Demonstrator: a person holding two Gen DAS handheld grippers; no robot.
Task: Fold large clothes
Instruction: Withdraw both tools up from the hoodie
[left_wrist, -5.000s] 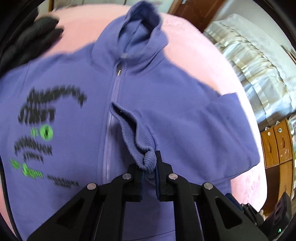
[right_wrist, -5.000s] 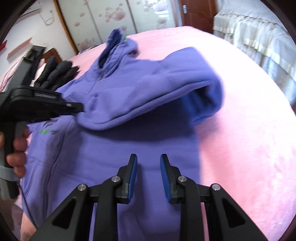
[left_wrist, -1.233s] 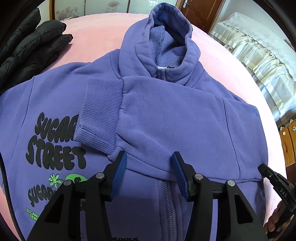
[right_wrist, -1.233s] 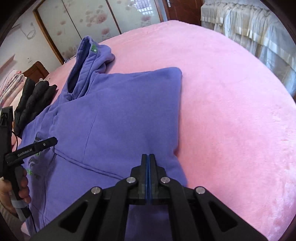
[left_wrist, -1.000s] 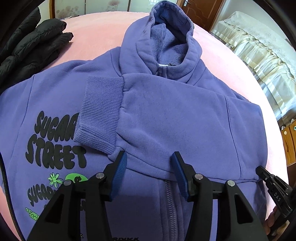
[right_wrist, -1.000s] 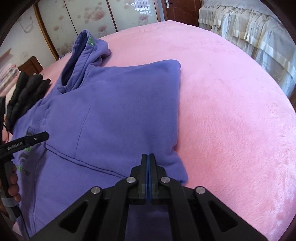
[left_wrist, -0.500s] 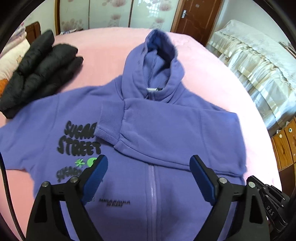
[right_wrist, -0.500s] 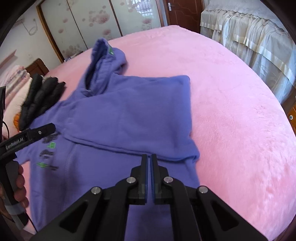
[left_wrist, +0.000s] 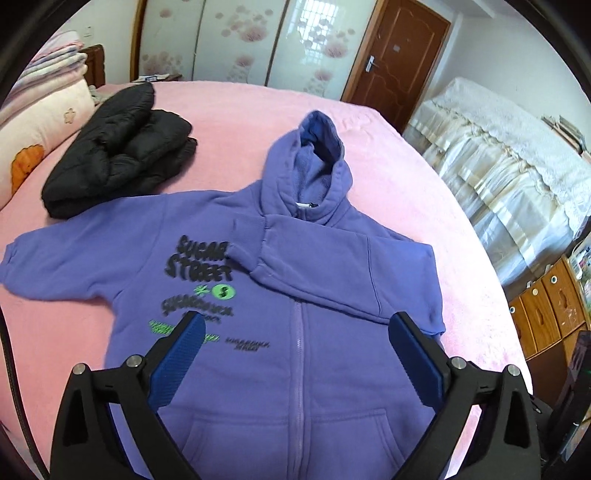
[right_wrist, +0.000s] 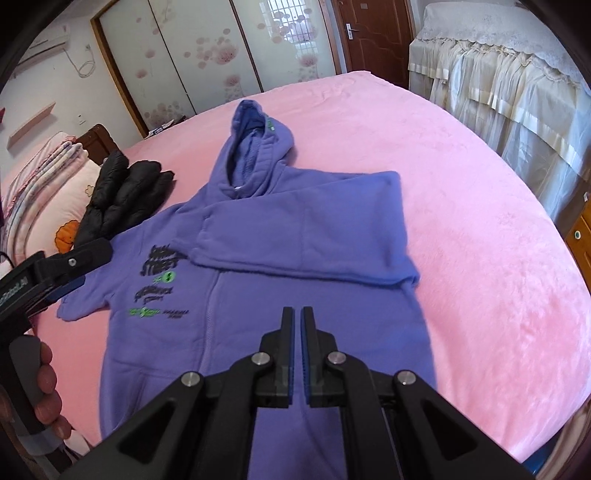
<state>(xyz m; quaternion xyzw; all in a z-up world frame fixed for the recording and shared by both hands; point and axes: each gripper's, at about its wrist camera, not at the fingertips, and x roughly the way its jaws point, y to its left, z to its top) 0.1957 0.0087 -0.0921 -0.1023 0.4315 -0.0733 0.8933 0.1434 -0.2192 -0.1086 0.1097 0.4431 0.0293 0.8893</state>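
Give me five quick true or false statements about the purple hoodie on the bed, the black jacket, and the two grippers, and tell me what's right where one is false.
1. One sleeve of the purple hoodie is folded across its chest. True.
2. The left gripper is clamped on the hoodie's cuff. False: it is wide open and holds nothing.
3. The black jacket lies on top of the hoodie. False: it sits beside the hoodie on the pink blanket, up near the pillow.
4. The right gripper is nearly closed, with nothing between its fingers. True.
5. The hoodie's zipper is open. False: the front is zipped up.
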